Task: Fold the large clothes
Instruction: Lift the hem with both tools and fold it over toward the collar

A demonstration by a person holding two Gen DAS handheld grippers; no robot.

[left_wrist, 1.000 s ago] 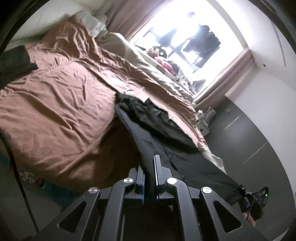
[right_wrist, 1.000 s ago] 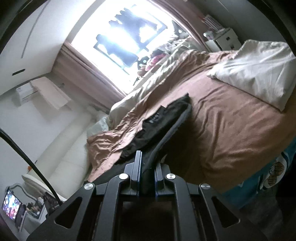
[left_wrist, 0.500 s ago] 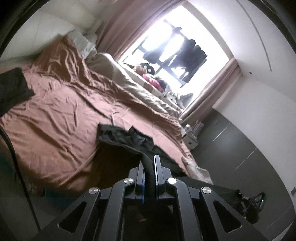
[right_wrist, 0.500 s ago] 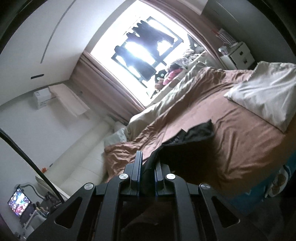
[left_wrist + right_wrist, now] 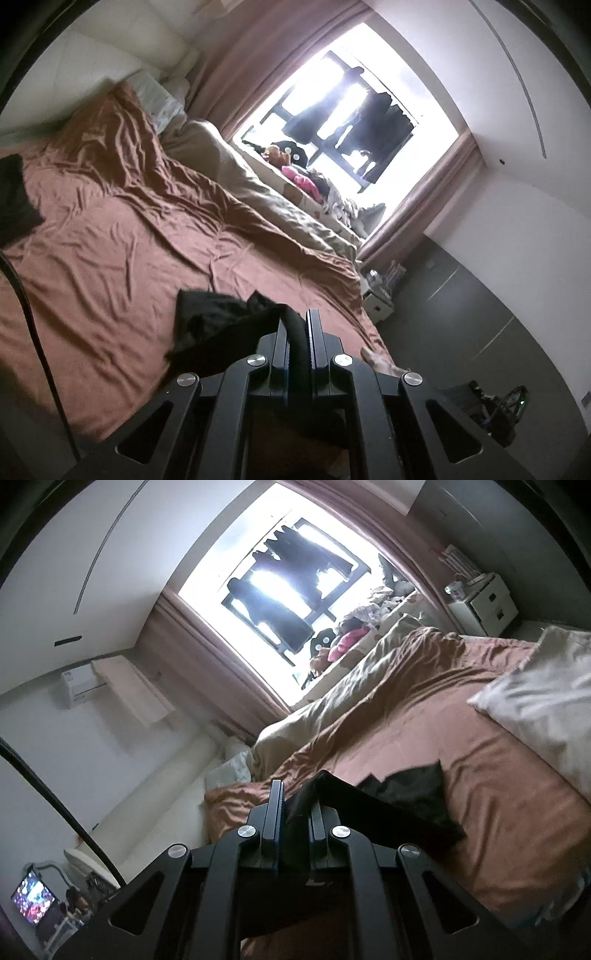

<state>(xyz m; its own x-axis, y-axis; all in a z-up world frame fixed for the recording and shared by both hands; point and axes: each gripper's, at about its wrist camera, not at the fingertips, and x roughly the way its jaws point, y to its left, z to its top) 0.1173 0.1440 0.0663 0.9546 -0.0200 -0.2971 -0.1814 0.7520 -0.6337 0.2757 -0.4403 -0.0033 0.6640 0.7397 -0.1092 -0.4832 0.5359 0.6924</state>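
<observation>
A large black garment lies partly on the brown bed sheet near the bed's front edge. My left gripper is shut on one edge of it, and the cloth runs up between the fingers. In the right wrist view the same black garment stretches from the bed to my right gripper, which is shut on another edge of it. Both grippers hold the cloth lifted above the bed's edge. The part hanging below the grippers is hidden.
A beige duvet lies bunched along the window side. A white pillow sits at the right. Another dark cloth lies at the far left of the bed. A white nightstand stands by the dark wardrobe.
Both grippers have risen and pulled back with the black garment. Less of it now lies on the bed, and it is bunched closer to the front edge.
</observation>
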